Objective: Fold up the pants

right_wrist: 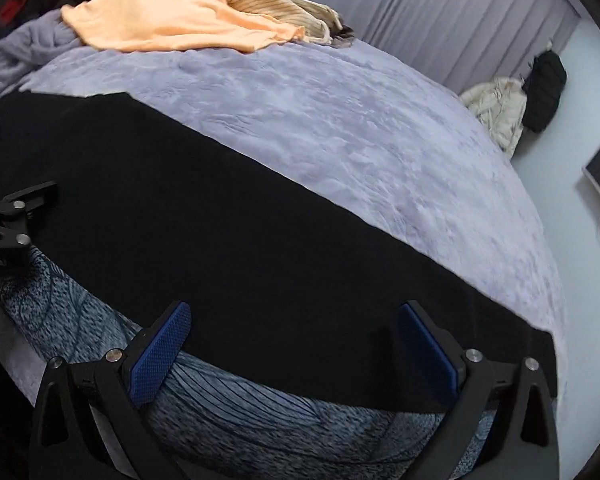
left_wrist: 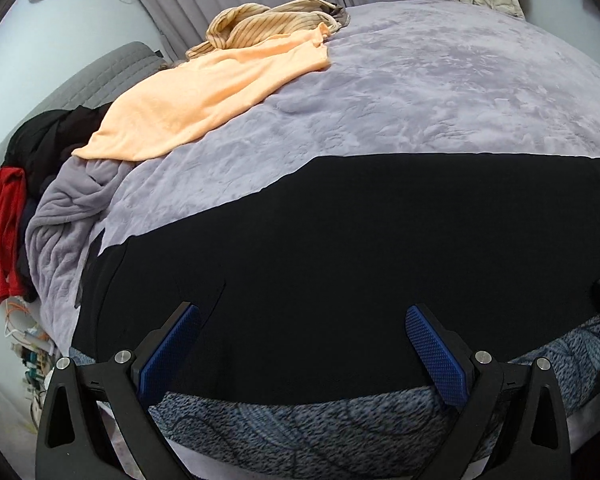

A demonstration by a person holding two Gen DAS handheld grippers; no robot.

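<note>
Black pants [left_wrist: 340, 248] lie flat and stretched sideways along the near edge of a bed covered by a lilac blanket [left_wrist: 440, 100]. My left gripper [left_wrist: 302, 316] hovers over the pants' near hem, open, with nothing between its blue pads [left_wrist: 168, 348]. In the right wrist view the same pants [right_wrist: 204, 216] run from the upper left to the lower right. My right gripper [right_wrist: 294, 312] is open above their near edge, empty. The left gripper's black fingers [right_wrist: 16, 208] show at that view's left edge.
A peach garment [left_wrist: 204, 92] and a striped beige one [left_wrist: 268, 20] lie at the bed's far left. Red and black clothes [left_wrist: 8, 216] hang off the left side. A blue knitted spread [right_wrist: 240, 412] covers the bed's front edge. A cream jacket [right_wrist: 496, 108] hangs by the wall.
</note>
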